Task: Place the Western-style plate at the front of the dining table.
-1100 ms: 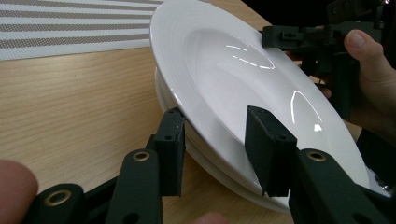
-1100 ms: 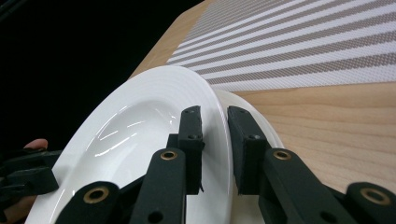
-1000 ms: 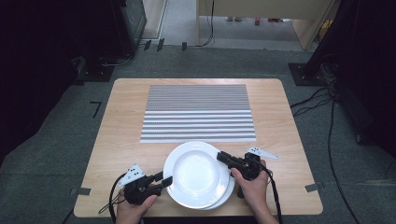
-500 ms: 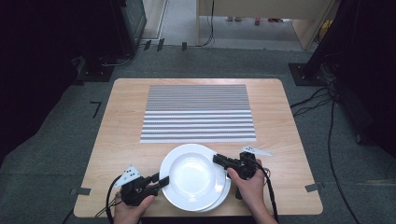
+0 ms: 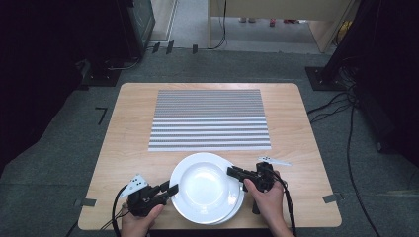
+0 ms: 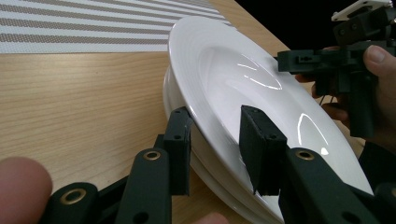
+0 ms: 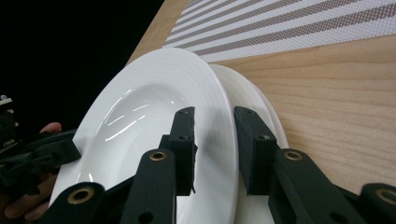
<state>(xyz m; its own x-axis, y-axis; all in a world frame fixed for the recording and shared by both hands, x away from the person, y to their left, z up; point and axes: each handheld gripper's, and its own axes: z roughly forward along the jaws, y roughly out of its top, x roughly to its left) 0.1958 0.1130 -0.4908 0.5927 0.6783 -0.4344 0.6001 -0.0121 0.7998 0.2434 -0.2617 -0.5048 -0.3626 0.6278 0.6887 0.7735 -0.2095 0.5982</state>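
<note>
While you kneel at the near edge of the wooden table [image 5: 128,128], your left gripper [image 5: 169,189] straddles the left rim of the top plate [image 5: 205,185], jaws just been closing, one jaw under the rim and one over it, pads at the rim; contact on both pads is hard to confirm. Your right gripper [image 5: 231,171] straddles the right rim, jaws just been opening, rim between them with a gap showing. Top plate sits tilted on a lower plate [image 6: 175,100], near the striped placemat [image 5: 210,118]
</note>
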